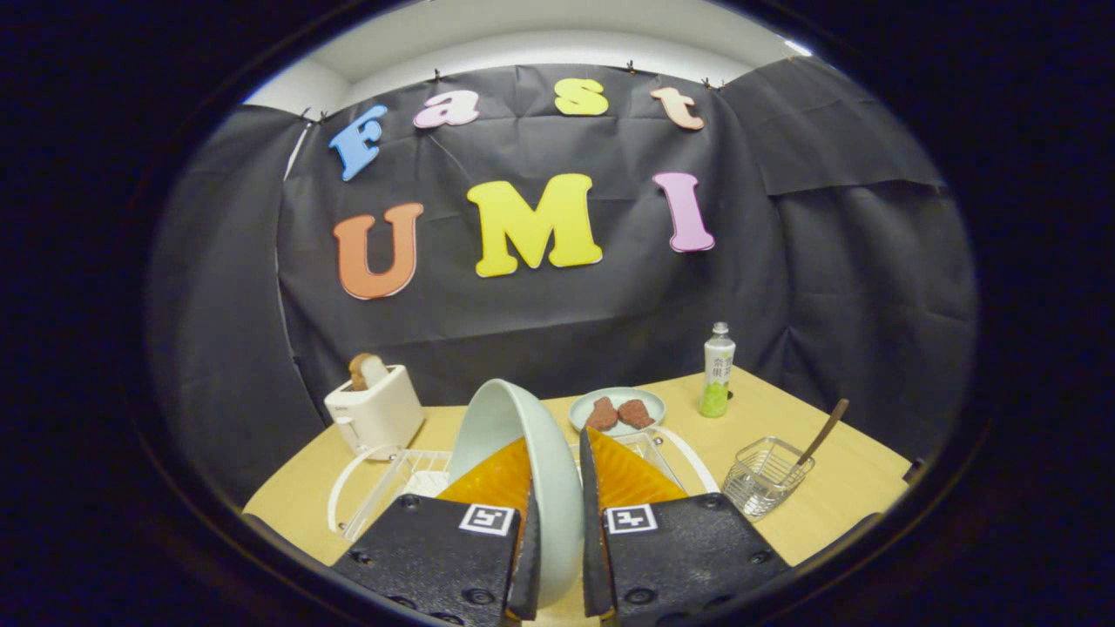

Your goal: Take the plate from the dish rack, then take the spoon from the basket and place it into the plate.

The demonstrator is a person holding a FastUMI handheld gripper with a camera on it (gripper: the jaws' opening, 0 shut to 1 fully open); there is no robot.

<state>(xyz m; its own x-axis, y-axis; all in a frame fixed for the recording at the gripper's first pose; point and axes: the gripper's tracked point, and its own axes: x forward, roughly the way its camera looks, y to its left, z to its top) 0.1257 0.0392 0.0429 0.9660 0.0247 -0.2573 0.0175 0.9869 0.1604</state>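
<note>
Pale green and glazed, the plate (523, 453) stands on edge between the two fingers of the gripper (557, 522), one finger pressed against each face, so the gripper is closed on it. The plate's rim rises well above the fingertips, its hollow side turned toward the left finger, and its lower edge runs down between the finger bases.

Just beneath and beyond the fingers lies the white wire dish rack (383, 488), its curved ends showing on either side of the gripper; whether the plate's lower rim touches the rack cannot be told, since the fingers cover that spot.

To the right of the rack, a small wire basket (766, 475) sits on the wooden counter (836, 488), and the spoon (823, 433) leans in it with its brown handle sticking up and out to the right.

Beyond the rack, near the middle of the counter, a second pale plate (617, 409) carries two reddish-brown pieces of food (618, 413). A small bottle (718, 370) with green contents stands upright just right of that plate. On the far left, a white toaster (375, 414) holds a slice of bread (366, 371) poking up from its slot.
</note>
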